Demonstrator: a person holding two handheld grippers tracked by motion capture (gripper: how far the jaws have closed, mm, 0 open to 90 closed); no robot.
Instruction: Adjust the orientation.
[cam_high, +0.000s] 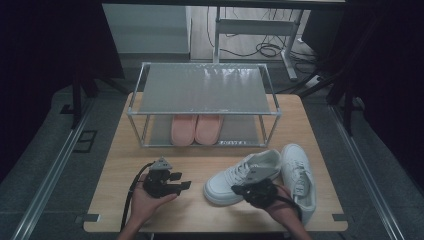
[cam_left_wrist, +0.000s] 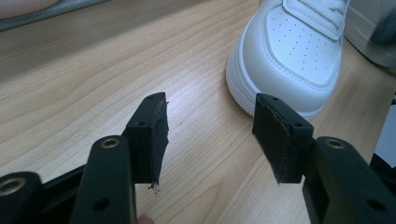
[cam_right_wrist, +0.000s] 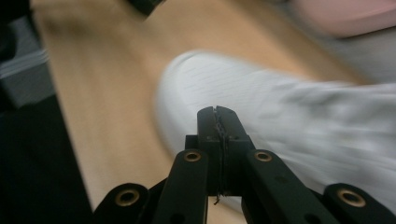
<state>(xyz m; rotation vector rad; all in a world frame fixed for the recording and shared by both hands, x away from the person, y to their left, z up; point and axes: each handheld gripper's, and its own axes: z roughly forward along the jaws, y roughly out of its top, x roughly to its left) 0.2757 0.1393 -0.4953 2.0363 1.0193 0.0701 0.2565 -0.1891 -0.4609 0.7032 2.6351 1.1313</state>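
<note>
High view: wooden table with a metal shoe rack at 12 o'clock, pink slippers on its lower shelf. Two white sneakers at 4 o'clock on the table: near sneaker lying at an angle, toe toward 8 o'clock; second sneaker just beside it on the 3 o'clock side, touching or almost touching at the heel end. Left gripper at 7 o'clock of the table, held in the left hand, jaws pointing toward 3 o'clock at the near sneaker's toe, apart from it. Right gripper in the right hand at 5 o'clock, right at the near sneaker's side; can't tell if it touches.

Left gripper view: left gripper jaws wide apart, nothing between them, bare wood below. Near sneaker's toe at 1 o'clock, clear of the jaws.

Right gripper view: blurred. Right gripper jaws pressed fully together, nothing between the pads that I can make out. Near sneaker directly behind the tips, running off to 3 o'clock. Pink slipper at 1 o'clock.
</note>
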